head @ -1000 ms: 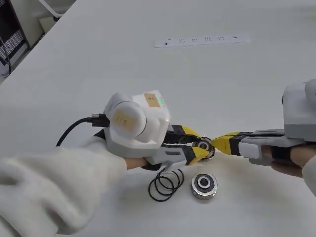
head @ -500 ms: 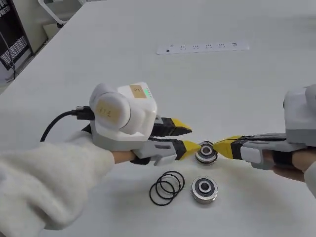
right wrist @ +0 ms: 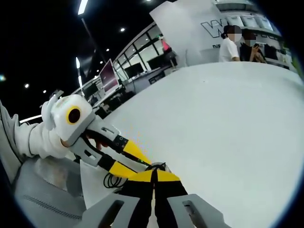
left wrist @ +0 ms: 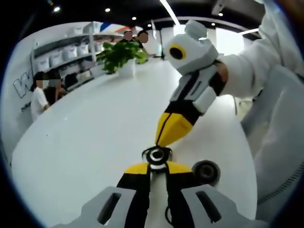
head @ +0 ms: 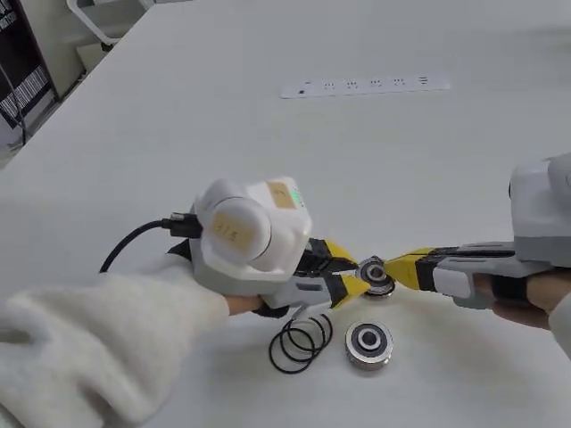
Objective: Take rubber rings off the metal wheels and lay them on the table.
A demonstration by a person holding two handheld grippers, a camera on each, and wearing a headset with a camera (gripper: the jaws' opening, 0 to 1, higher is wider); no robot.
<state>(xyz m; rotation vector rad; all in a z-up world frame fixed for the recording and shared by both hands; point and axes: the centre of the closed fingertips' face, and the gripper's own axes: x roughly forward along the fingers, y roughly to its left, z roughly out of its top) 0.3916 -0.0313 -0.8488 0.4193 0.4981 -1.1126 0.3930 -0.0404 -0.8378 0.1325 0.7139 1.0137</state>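
The metal wheel (head: 373, 275) is between the tips of your two grippers, over the white table (head: 268, 134). Your right gripper (head: 394, 267) has its jaws pressed almost together on the wheel's edge. Your left gripper (head: 359, 273) meets the wheel with its jaws close together; I cannot tell if they bite on it. A second wheel (head: 368, 341) lies flat on the table nearby, and loose black rubber rings (head: 301, 341) overlap just beside it.

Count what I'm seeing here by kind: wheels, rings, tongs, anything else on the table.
metal wheels: 2, one held, one lying
loose rubber rings: 3
tongs: 2, left, right
power strip: 1
Total: 8
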